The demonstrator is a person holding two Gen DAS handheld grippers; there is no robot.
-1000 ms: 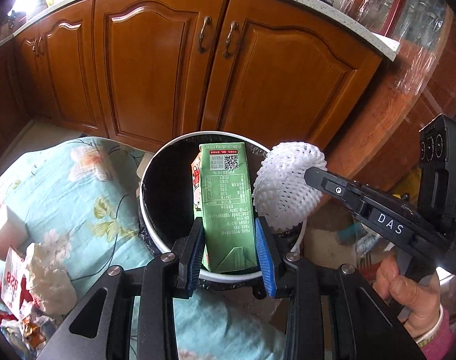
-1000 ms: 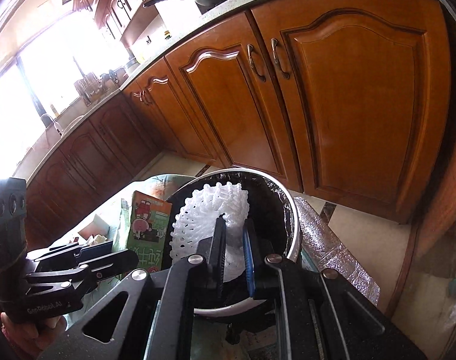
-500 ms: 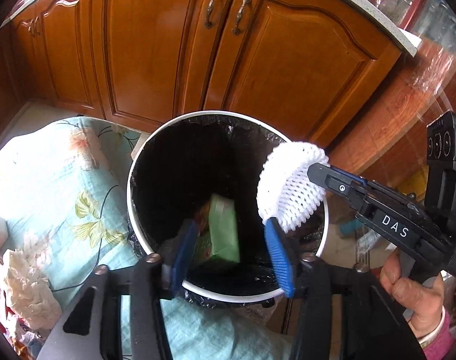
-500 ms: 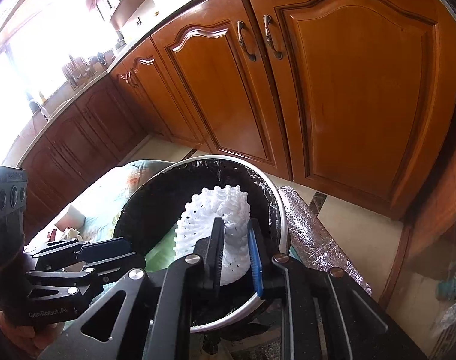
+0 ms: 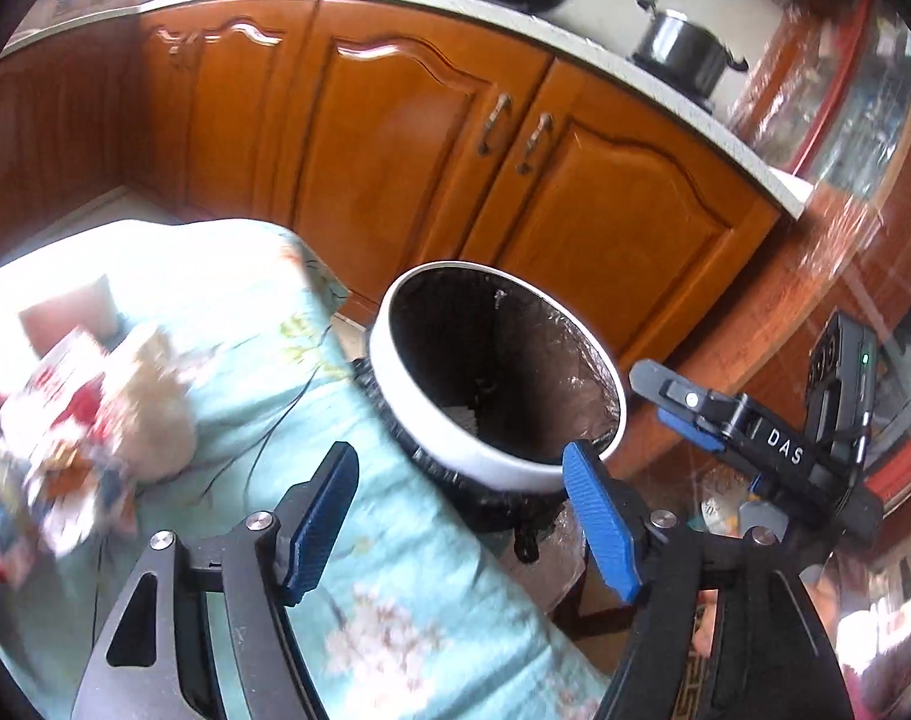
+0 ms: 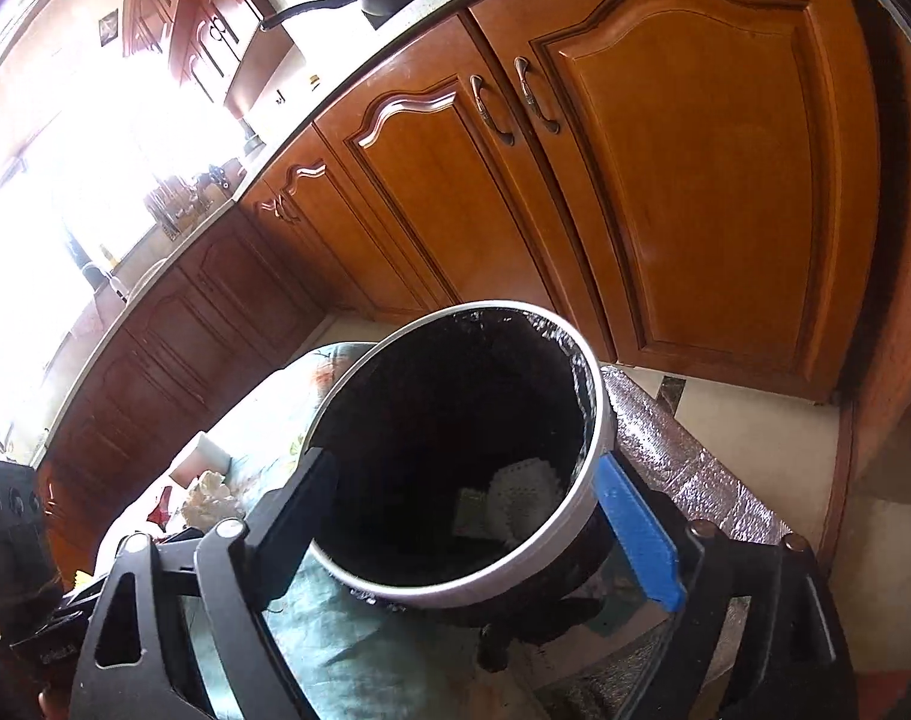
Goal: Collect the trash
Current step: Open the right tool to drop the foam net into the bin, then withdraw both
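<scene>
A white-rimmed trash bin (image 5: 455, 456) lined with a black bag stands beside the table; it also shows in the right wrist view (image 6: 602, 420). At its bottom lie the white foam net (image 6: 524, 489) and the green carton (image 6: 470, 510). My left gripper (image 5: 458, 513) is open and empty, just in front of the bin over the floral cloth. My right gripper (image 6: 485, 519) is open and empty above the bin's near rim; it shows in the left wrist view (image 5: 683, 408) to the right of the bin. More trash (image 5: 65, 414), wrappers and crumpled paper, lies blurred at the left on the cloth.
A table with a light blue floral cloth (image 5: 395, 594) fills the foreground. Brown wooden cabinets (image 5: 431, 138) stand behind the bin under a counter with a pot (image 5: 683, 54). A foil-covered surface (image 6: 695, 468) lies right of the bin.
Both grippers opened. The green carton and then the foam net dropped into the bin. The left gripper pulled back and swung left toward the table.
</scene>
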